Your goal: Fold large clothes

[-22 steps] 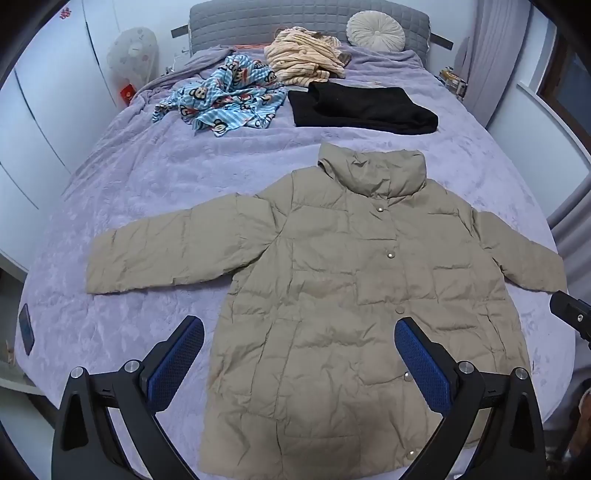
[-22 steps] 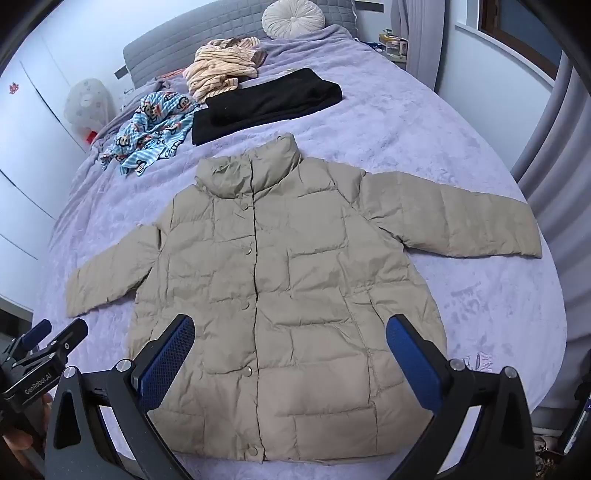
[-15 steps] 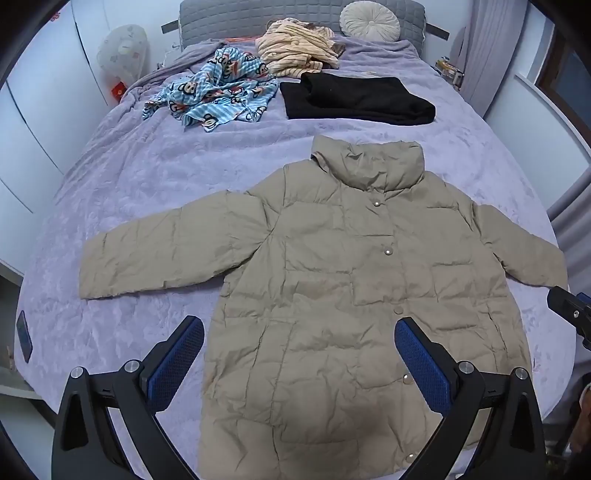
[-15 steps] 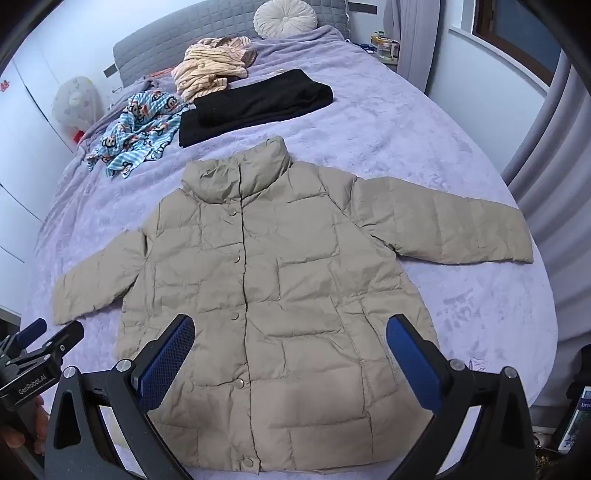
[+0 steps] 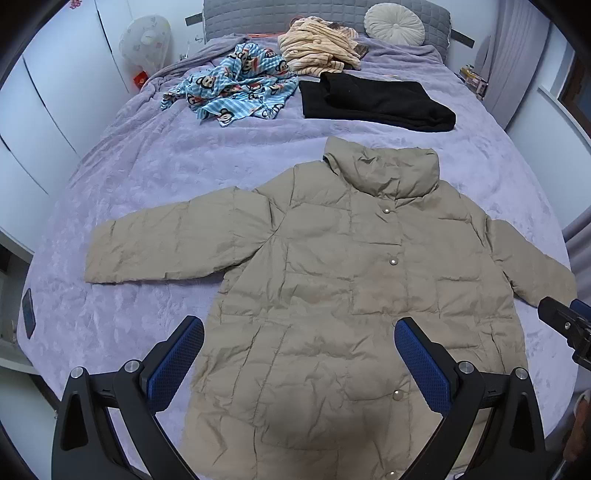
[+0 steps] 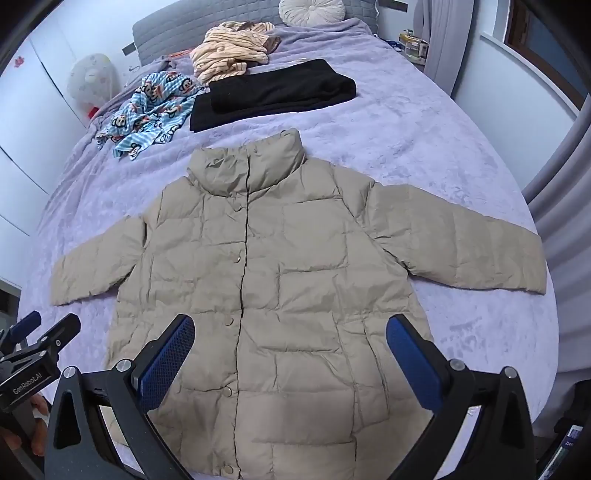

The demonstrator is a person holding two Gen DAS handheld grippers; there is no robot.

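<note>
So the count on the bed (image 5: pixel 155 173): one tan puffer jacket (image 5: pixel 332 295), one black folded garment (image 5: pixel 376 101), one blue cartoon-print piece (image 5: pixel 236 88), one striped peach-coloured heap (image 5: pixel 317 55), and one round cream cushion (image 5: pixel 394 19) up against the grey headboard (image 6: pixel 173 33). There was also one dark phone-like thing (image 5: pixel 28 313) near the bed's left edge, too small to be sure what it was. The jacket lay flat and face up toward the foot of the bed, snapped shut down the front, collar pointing at the headboard, both sleeves spread out sideways toward the left and right edges. The three other garments sat well apart from it, up near the head end, with the black one just beside the blue one. Two grippers total. The left hand-held gripper (image 5: pixel 299 354) was spread as wide as it goes, hovering over the jacket's lower left half, nothing between its blue pads (image 5: pixel 177 362). The right hand-held gripper (image 6: pixel 291 354) was the same deal, jaws fully apart over the lower front of the jacket, gripping nothing.
</note>
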